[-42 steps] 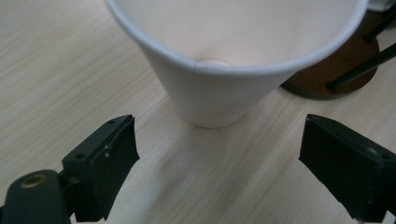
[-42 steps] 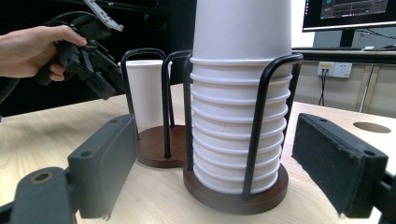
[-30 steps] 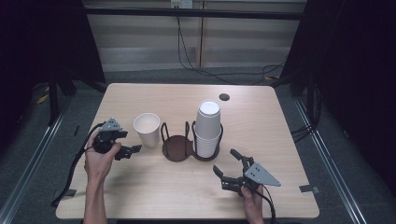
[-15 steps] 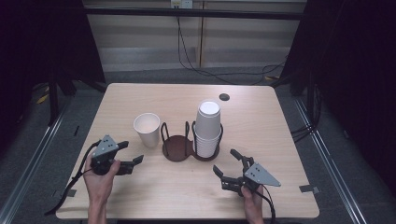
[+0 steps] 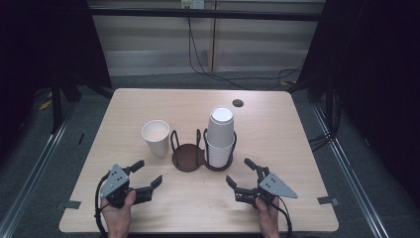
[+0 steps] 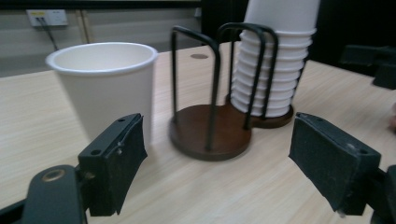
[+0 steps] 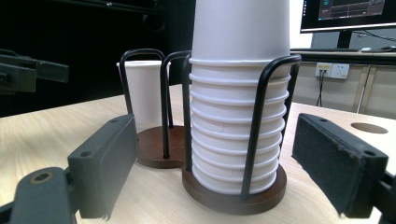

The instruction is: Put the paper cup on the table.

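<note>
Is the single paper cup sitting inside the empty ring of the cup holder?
No, the single cup stands on the table beside the holder.

Two-ring cup holder mid-table; cup stack in its right ring, left ring bare; single cup just left of holder, apart; left gripper near front-left edge; right gripper front-right, before stack; small hole behind stack.
</note>
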Motion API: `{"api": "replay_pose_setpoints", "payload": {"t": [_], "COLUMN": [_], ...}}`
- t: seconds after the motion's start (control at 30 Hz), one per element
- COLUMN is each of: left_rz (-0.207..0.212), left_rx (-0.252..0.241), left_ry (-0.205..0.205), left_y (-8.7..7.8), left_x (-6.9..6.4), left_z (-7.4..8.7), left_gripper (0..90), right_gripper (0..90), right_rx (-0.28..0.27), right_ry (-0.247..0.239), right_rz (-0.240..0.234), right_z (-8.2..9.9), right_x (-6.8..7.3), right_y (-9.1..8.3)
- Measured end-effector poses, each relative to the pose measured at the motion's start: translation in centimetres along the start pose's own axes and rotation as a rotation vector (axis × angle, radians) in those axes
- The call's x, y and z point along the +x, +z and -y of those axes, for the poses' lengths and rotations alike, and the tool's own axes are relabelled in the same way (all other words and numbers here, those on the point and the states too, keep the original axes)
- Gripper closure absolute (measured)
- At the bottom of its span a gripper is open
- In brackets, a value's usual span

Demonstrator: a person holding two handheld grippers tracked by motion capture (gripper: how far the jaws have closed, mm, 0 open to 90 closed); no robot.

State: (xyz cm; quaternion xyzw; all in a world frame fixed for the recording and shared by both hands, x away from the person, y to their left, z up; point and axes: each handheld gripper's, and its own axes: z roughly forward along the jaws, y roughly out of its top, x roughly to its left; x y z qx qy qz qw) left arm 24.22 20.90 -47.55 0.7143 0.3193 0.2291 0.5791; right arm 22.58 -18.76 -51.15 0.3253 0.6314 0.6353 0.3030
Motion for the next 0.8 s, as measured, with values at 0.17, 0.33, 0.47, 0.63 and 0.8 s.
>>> {"api": "replay_pose_setpoints", "payload": {"t": [0.17, 0.33, 0.47, 0.63, 0.8], "left_rz": [0.019, 0.022, 0.017, 0.048, 0.083], "left_rx": [-0.02, -0.064, -0.08, -0.17, -0.205], "left_ry": [-0.016, -0.042, -0.004, 0.059, 0.031], "left_y": [1.2, 2.1, 2.7, 2.7, 2.7], "left_x": [-1.6, -3.2, -4.1, -4.6, -4.3], "left_z": [0.8, 2.0, 2.6, 2.9, 3.1], "left_gripper": [16.1, 16.0, 16.0, 15.9, 15.8], "right_gripper": [13.6, 13.6, 13.5, 13.6, 13.6], "right_rx": [-0.001, 0.0, -0.002, 0.0, 0.008], "right_ry": [-0.001, -0.001, -0.003, -0.001, 0.002], "right_rz": [0.002, 0.002, 0.004, 0.003, 0.015], "right_z": [0.0, 0.0, 0.0, 0.0, 0.0], "right_x": [0.0, 0.0, 0.0, 0.0, 0.0], "right_y": [0.0, 0.0, 0.0, 0.0, 0.1]}}
